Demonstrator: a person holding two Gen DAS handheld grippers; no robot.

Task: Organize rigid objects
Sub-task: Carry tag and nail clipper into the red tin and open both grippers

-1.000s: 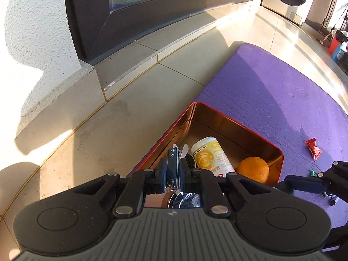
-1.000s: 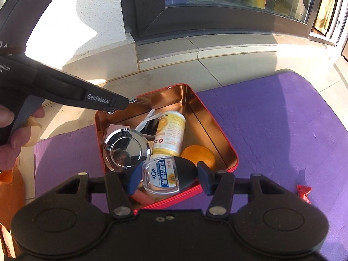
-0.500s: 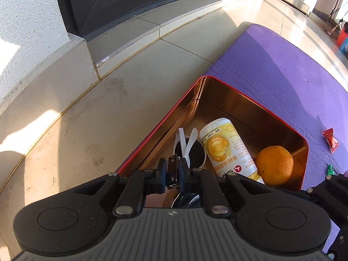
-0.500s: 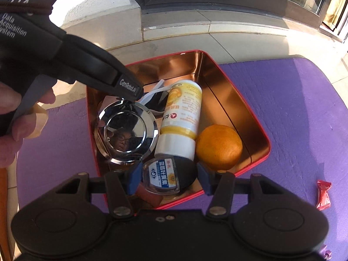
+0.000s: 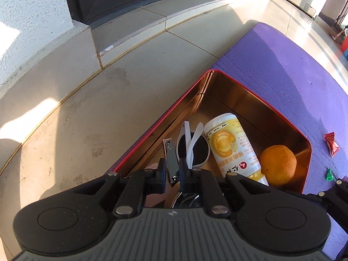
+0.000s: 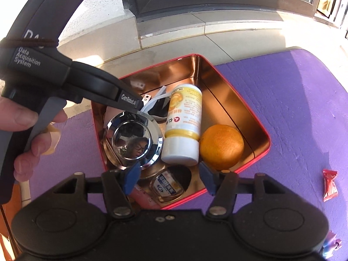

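A red tin box (image 6: 264, 130) with a gold inside sits on a purple mat (image 6: 304, 100). It holds a yellow-labelled white bottle (image 6: 184, 121), an orange (image 6: 221, 146), a chrome round lid (image 6: 133, 140), white-framed sunglasses (image 5: 193, 150) and a small clear bottle (image 6: 167, 186). My left gripper (image 5: 171, 171) is shut on a metal nail clipper (image 5: 170, 157) above the box's left side. My right gripper (image 6: 169, 179) is open above the box's near edge, with the small clear bottle lying below it.
A red candy wrapper (image 6: 330, 184) and a small green piece (image 5: 329, 174) lie on the mat right of the box. Tiled floor (image 5: 108, 100) and a stone step lie beyond the mat. The box also shows in the left wrist view (image 5: 278, 113).
My right gripper opened and let the small clear bottle drop into the box. My left gripper moved forward over the box with the nail clipper.
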